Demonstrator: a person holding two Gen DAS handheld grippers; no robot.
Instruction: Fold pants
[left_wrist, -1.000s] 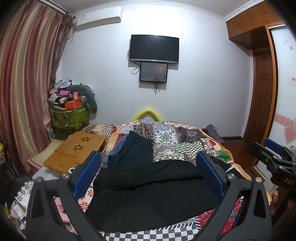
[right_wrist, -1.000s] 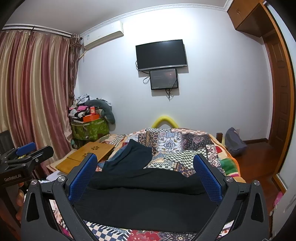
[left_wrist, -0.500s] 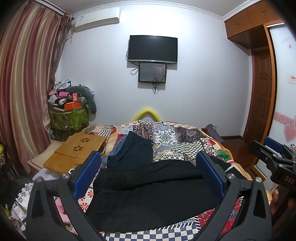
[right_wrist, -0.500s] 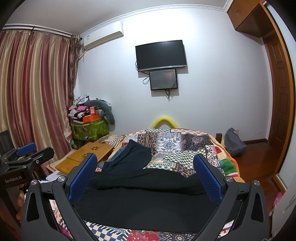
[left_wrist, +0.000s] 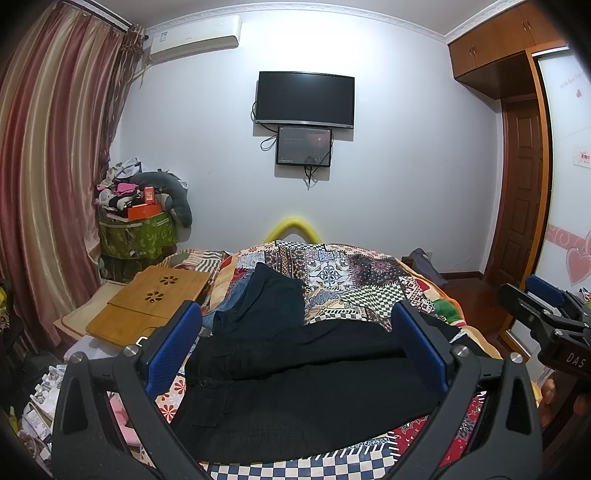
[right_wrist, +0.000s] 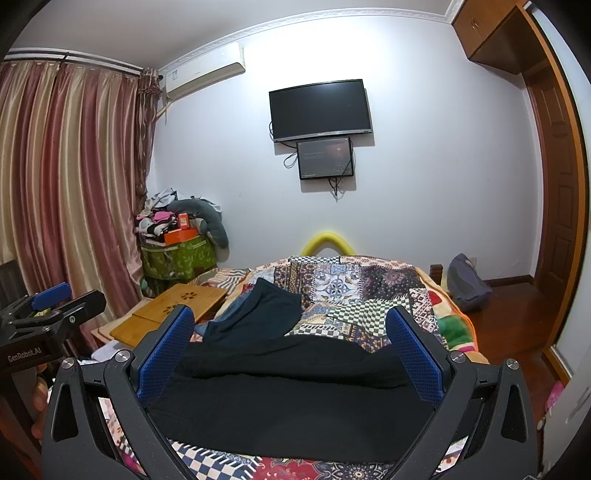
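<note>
Black pants (left_wrist: 295, 384) lie flat across the near end of the bed, legs folded one over the other; they also show in the right wrist view (right_wrist: 291, 395). My left gripper (left_wrist: 295, 347) is open and empty, held above the pants. My right gripper (right_wrist: 290, 350) is open and empty, also above them. Each gripper shows at the edge of the other's view: the right one (left_wrist: 543, 314) and the left one (right_wrist: 51, 306).
A dark navy garment (left_wrist: 266, 306) over a blue one lies further up the patchwork quilt (left_wrist: 351, 273). A wooden lap desk (left_wrist: 151, 299) sits on the left. Curtains (left_wrist: 48, 184), a cluttered green box (left_wrist: 136, 232), a wall TV (left_wrist: 306, 99) and a door (left_wrist: 521, 192) surround the bed.
</note>
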